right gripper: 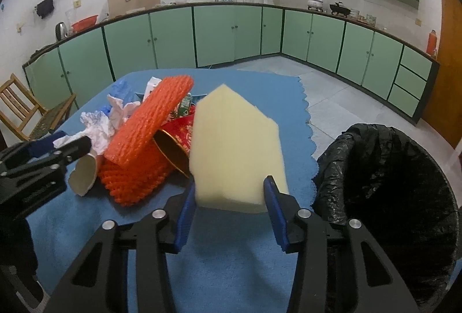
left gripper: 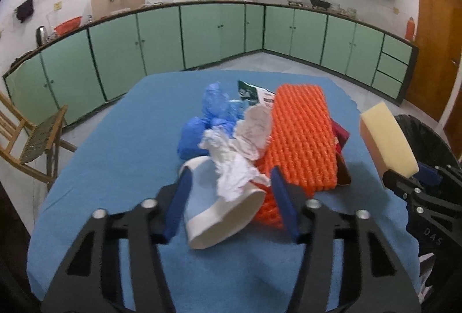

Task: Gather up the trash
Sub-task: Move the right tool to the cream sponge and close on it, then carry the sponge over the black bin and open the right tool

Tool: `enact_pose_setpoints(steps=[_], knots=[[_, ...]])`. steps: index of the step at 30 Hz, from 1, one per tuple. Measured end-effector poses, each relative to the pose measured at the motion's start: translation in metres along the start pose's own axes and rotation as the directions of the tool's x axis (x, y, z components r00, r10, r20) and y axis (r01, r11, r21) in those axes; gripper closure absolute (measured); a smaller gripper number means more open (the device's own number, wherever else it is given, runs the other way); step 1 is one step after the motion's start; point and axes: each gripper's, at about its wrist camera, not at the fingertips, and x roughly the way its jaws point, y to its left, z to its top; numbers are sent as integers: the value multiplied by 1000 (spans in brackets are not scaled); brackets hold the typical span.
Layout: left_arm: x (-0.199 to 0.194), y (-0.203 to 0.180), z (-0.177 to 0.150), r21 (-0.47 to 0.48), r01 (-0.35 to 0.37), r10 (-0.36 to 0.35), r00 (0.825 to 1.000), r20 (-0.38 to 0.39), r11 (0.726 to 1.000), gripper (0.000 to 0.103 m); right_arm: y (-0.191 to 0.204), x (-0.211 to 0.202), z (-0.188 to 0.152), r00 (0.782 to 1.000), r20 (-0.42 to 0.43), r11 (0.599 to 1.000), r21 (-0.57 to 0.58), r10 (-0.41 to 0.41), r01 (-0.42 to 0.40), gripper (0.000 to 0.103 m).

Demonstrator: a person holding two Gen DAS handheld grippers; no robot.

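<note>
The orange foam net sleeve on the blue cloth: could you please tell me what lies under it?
Under the orange foam net sleeve a red printed wrapper with a gold inner side pokes out, beside more orange netting. Whatever lies further beneath is covered.

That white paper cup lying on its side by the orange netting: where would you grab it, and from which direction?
Grip the paper cup across its flattened mouth end, coming from the near table edge. It lies tipped with its open mouth facing the left gripper, and crumpled tissue covers the far end, so the near rim is the freest part.
</note>
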Motion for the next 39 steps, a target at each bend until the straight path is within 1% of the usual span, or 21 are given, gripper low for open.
enact_pose_setpoints(steps=[2,3,4,5,8,10,12,16,22,25,26,28,33,34,37,39], knots=[[8,-1,0,9,17,-17,999,-27,1000,77,1,-1,0,1000,2,1000,-6,-2,2,57],[11,-2,0,9,33,-33,999,-34,999,80,2,-1,0,1000,4,1000,-9,-2,2,57],[13,-3,-1,7,44,-44,998,-36,999,87,2,-2,-1,1000,6,1000,-10,-2,2,57],[13,-4,-1,10,40,-40,999,-35,999,94,2,-2,-1,1000,7,1000,-10,-1,2,57],[10,-4,0,6,26,-26,999,-19,1000,100,2,-5,0,1000,15,1000,-8,-1,1,57],[5,-2,2,-9,22,-22,1000,1,1000,101,3,-9,2,1000,26,1000,-7,1,-1,57],[-6,-2,6,-13,17,-16,999,40,1000,101,1,-14,5,999,42,1000,-2,5,-5,57],[-30,-7,15,-17,40,-38,994,107,999,101,0,-28,13,997,81,1000,4,10,-10,57],[-64,-27,25,0,89,-87,977,195,996,101,-12,-53,24,990,138,999,31,20,-25,57],[-79,-41,28,12,123,-122,964,238,992,102,-24,-66,25,987,157,998,54,12,-20,57],[-85,-48,30,22,145,-146,957,250,989,102,-27,-69,25,987,161,998,58,5,-15,57],[-90,-56,33,34,167,-170,951,258,985,102,-35,-77,24,986,168,998,70,-11,-1,57],[-93,-90,35,81,254,-266,932,247,964,102,-67,-95,18,983,176,991,127,-61,39,57],[-92,-98,35,92,270,-285,927,243,958,102,-74,-99,17,982,175,989,139,-75,51,57],[-86,-134,38,136,335,-358,907,222,932,102,-95,-107,11,977,168,981,169,-129,100,57],[-81,-152,38,160,359,-387,898,209,919,102,-110,-111,6,974,154,973,189,-166,135,57]])
